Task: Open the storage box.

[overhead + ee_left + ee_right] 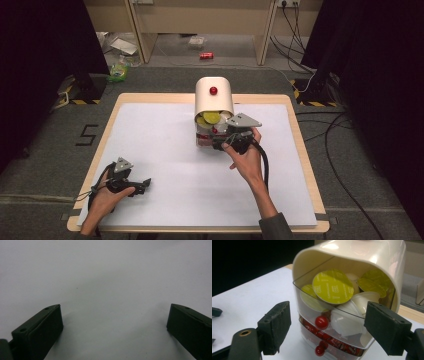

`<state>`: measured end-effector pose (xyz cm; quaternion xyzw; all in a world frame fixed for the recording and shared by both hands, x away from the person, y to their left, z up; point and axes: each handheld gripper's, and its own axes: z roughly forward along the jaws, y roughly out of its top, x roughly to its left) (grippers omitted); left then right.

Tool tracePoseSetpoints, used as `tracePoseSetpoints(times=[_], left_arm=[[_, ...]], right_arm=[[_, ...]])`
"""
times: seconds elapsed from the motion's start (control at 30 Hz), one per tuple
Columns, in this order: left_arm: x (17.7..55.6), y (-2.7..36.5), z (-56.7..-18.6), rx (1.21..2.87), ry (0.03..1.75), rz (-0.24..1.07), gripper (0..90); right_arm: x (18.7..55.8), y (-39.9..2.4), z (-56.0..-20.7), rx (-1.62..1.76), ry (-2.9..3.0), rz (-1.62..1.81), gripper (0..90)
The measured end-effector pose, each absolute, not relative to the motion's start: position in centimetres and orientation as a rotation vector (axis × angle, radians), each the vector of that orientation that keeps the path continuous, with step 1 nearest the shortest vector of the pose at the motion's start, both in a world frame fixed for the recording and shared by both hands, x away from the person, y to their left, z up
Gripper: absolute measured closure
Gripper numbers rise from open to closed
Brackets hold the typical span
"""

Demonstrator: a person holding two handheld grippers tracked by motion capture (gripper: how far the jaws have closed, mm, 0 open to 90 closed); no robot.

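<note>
A: What's the right gripper (223, 141) doing?
B: Its fingers (275, 323) are standing apart, gripping nothing, with the capsule holder (352, 293) sitting just past them and its red knob (321, 322) showing between them.
A: And the left gripper (142, 184)?
B: Fingers (40, 331) are spread wide over bare worktop (105, 277), well apart from the holder.

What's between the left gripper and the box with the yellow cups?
Nothing: in the high view, bare white table runs from the left gripper to the capsule box.
</note>
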<state>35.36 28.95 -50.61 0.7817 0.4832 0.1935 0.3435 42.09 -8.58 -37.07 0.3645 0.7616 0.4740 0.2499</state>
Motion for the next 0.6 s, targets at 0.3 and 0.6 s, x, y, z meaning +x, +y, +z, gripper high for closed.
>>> tracePoseSetpoints(times=[0.3, 0.6], left_arm=[[35.4, 28.9, -50.6, 2.031, 1.256, 0.503, 0.0], [35.4, 28.9, -50.6, 2.031, 1.256, 0.503, 0.0]], right_arm=[[42.8, -8.3, -36.5, 0.977, 2.049, 1.303, 22.2], [43.6, -7.9, -37.3, 1.005, 2.074, 1.274, 22.4]])
